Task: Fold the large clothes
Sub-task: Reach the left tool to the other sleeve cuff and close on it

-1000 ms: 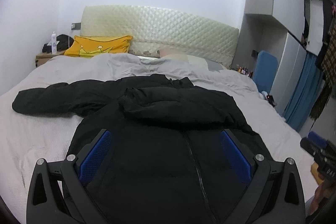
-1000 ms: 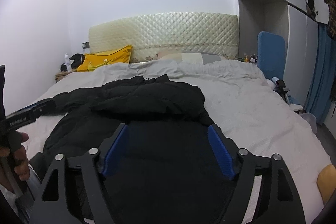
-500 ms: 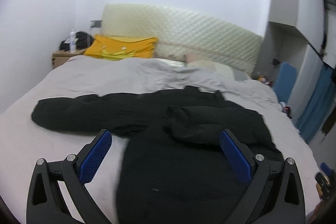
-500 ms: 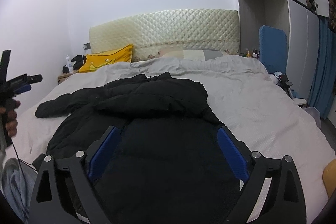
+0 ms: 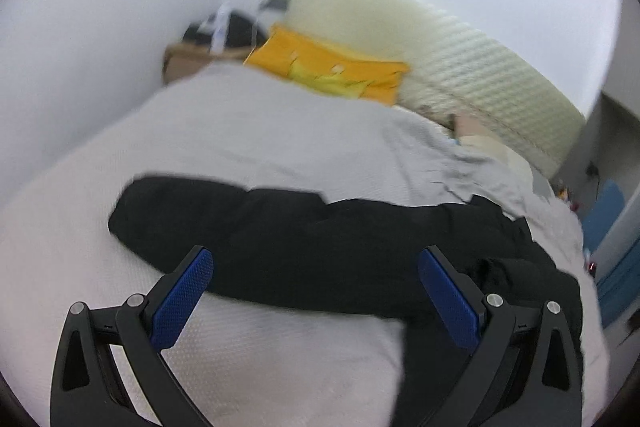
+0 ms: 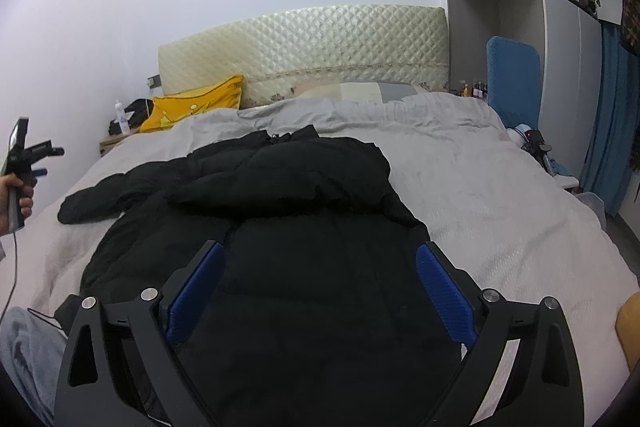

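Note:
A black puffer jacket (image 6: 288, 239) lies front up on the grey bed (image 6: 500, 203), one sleeve folded across its chest. Its other sleeve (image 5: 280, 239) stretches out to the left over the sheet. My left gripper (image 5: 316, 267) is open and empty, above that outstretched sleeve near its middle. In the right wrist view the left gripper (image 6: 24, 155) shows held in a hand at the far left edge. My right gripper (image 6: 320, 267) is open and empty, above the jacket's lower body.
A yellow pillow (image 5: 328, 67) leans on the quilted headboard (image 6: 304, 55). A nightstand (image 5: 188, 59) with a bottle and dark items stands at the bed's left. A blue chair (image 6: 512, 83), wardrobe and blue curtain (image 6: 608, 131) stand at the right.
My left gripper has swung left from over the jacket's body to over the outstretched sleeve. My right gripper has opened wider and stayed over the jacket's lower body.

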Demonstrator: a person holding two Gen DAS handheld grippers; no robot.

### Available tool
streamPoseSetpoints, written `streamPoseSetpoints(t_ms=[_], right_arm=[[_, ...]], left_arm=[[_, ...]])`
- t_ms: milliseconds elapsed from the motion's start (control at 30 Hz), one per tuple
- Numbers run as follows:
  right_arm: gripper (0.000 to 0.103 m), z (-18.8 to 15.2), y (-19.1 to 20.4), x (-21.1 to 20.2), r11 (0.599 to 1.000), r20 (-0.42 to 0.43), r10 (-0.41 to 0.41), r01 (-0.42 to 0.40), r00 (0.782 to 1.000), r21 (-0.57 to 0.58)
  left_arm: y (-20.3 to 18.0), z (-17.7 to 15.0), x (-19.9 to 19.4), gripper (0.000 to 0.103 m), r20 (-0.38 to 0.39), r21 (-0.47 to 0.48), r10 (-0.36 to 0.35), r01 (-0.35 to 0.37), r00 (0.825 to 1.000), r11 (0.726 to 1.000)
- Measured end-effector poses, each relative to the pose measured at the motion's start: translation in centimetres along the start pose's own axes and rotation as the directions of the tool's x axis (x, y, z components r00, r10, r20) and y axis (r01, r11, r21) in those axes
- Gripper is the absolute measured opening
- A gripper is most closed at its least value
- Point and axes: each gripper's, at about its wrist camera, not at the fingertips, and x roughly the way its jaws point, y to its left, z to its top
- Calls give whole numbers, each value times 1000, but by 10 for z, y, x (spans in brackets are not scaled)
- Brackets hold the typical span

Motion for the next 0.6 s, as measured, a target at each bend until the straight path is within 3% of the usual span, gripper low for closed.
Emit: streamPoseSetpoints(t_ms=[200,400,600], right_arm=[[97,0,9,15,1000,-36,-23,23,999,8],[97,3,19,35,999,-74,-40,41,996,13],[97,7,25,56,996,-101,-77,80,992,34]], left_arm=[[93,-15,63,101,-71,-199,-12,-2,997,980],[173,-37,114,101,-67,-419,-84,49,994,907],[217,-44,152,101,6,-512,-124,110,992,852]])
